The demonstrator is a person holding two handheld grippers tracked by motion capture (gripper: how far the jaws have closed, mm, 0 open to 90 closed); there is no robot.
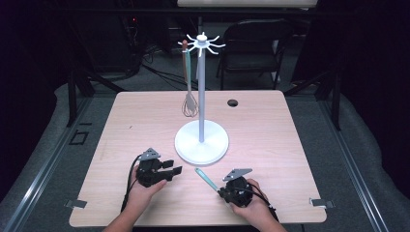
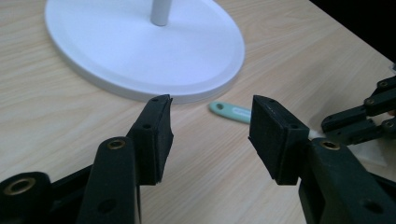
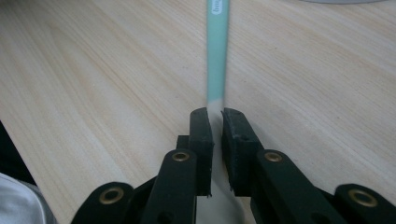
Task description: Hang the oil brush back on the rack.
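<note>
A mint-handled utensil (image 3: 217, 51) is clamped by the right gripper (image 3: 215, 116), presumably for hanging on the rack (image 1: 201, 96); the left gripper (image 2: 210, 126) is held wide, empty.

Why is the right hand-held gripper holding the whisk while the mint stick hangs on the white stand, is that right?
Not quite. In the right gripper view, the right hand-held gripper is clamped on the mint-green utensil handle. The high view shows the whisk hanging from the white stand, beside other hanging utensils.
</note>
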